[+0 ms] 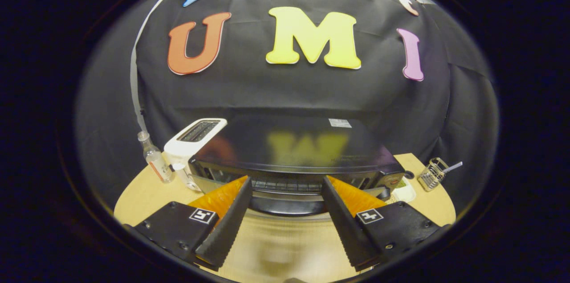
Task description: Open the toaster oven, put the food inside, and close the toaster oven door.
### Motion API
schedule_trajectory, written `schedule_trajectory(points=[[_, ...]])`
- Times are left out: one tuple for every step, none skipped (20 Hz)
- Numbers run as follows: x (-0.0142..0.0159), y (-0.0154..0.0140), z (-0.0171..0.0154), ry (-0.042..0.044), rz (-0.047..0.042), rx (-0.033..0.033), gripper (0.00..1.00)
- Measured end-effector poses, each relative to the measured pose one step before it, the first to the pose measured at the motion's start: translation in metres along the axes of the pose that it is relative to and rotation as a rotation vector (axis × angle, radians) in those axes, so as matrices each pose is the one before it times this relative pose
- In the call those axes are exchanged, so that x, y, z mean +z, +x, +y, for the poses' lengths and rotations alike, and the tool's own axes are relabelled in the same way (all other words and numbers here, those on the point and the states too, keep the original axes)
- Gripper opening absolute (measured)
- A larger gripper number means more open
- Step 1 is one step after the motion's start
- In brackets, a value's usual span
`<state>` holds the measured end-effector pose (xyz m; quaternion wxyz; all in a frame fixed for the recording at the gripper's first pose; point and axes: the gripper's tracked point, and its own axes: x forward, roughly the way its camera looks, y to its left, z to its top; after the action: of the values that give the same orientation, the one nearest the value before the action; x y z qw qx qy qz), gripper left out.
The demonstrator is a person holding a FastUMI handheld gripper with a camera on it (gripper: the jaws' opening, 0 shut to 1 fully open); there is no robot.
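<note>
The gripper point(285, 185) holds its 2 fingers apart and empty before the toaster oven point(294, 153), probably so they can take the door handle point(287, 205).

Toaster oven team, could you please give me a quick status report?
Hand-held gripper open, fingers spread just before the toaster oven. Door state unclear. White toaster and bottle beside it; nothing between fingers and oven.

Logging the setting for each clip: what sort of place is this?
Probably a staged kitchen corner in a recording booth: a black toaster oven and white toaster on a wooden table against black cloth. The open tongs point at the oven.
</note>
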<state>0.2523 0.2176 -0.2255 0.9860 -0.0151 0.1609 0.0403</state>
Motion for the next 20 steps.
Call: schedule_trajectory(points=[[-0.00623, -0.00743, 0.00039, -0.00567, 0.00208, -0.00037, 1.00], [-0.00685, -0.00593, 0.00033, -0.00371, 0.00742, -0.00135, 1.00], [-0.00896, -0.00656, 0.00053, -0.01015, 0.00814, -0.00047, 1.00], [-0.00877, -0.00580, 0.00025, -0.00687, 0.00940, -0.00036, 1.00], [-0.00911, -0.00582, 0.00158, -0.00387, 0.00917, 0.00050, 1.00], [-0.01061, -0.00647, 0.00096, -0.00418, 0.01200, 0.00147, 1.00], [-0.01177, -0.00370, 0.00143, -0.00256, 0.01757, 0.00164, 1.00], [-0.01254, -0.00467, 0.00064, -0.00276, 0.02043, 0.00283, 1.00], [-0.01421, -0.00222, 0.00086, 0.00102, 0.02460, 0.00425, 1.00], [-0.01398, -0.00201, 0.00112, 0.00733, 0.03047, 0.00358, 1.00], [-0.01429, 0.00041, 0.00085, 0.00563, 0.02782, 0.00314, 1.00], [-0.01176, 0.00132, 0.00140, 0.00590, 0.02556, 0.00326, 0.99], [-0.01019, 0.00103, 0.00218, -0.00029, 0.02223, 0.00563, 0.99], [-0.00800, 0.00324, 0.00164, 0.00176, 0.02090, 0.00376, 0.99], [-0.00799, 0.00343, -0.00026, 0.00815, 0.02168, 0.00226, 1.00], [-0.00660, 0.00364, 0.00233, 0.00988, 0.02004, 0.00673, 1.00], [-0.00700, 0.00410, 0.00322, 0.00839, 0.02544, 0.00685, 0.99], [-0.00514, 0.00589, 0.00258, 0.00532, 0.02491, 0.00842, 0.99], [-0.00691, 0.00439, 0.00027, 0.00049, 0.02482, 0.00043, 0.99], [-0.00364, 0.00218, -0.00032, -0.00129, 0.01496, -0.00326, 0.99]])
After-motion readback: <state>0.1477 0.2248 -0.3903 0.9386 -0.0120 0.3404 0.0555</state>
